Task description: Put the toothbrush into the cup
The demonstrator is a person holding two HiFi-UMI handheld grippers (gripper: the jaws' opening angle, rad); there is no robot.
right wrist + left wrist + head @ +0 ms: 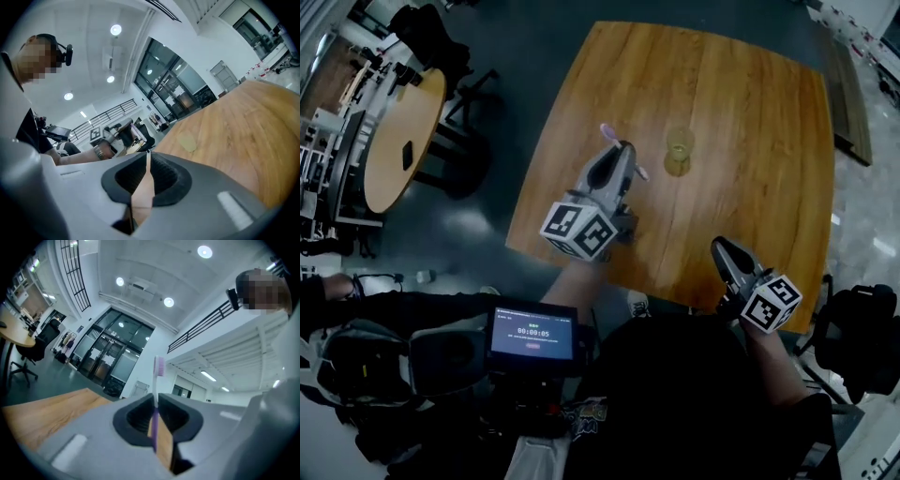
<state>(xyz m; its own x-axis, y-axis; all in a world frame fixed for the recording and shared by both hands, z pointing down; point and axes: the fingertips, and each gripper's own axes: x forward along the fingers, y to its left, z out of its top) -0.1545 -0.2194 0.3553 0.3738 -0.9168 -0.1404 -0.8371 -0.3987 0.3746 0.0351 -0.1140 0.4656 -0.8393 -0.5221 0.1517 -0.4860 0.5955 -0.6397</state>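
Observation:
A purple and white toothbrush (607, 131) is clamped crosswise in my left gripper (623, 152), above the wooden table (750, 112). In the left gripper view the toothbrush (159, 367) stands upright between the jaws, bristle head on top, with the left gripper (156, 401) shut on its handle. A small translucent yellowish cup (679, 150) stands on the table just right of that gripper's tip. Further right, near the table's front edge, my right gripper (720, 247) is shut with nothing in it. The right gripper view shows the right gripper (148, 157) with jaws together and the cup (187, 142) beyond.
A round wooden table (398, 141) with black chairs stands at the left, off the main table. A small screen (532, 335) sits at the person's chest. A dark bag (861, 328) lies on the floor at the right. A bench (848, 94) runs along the far right.

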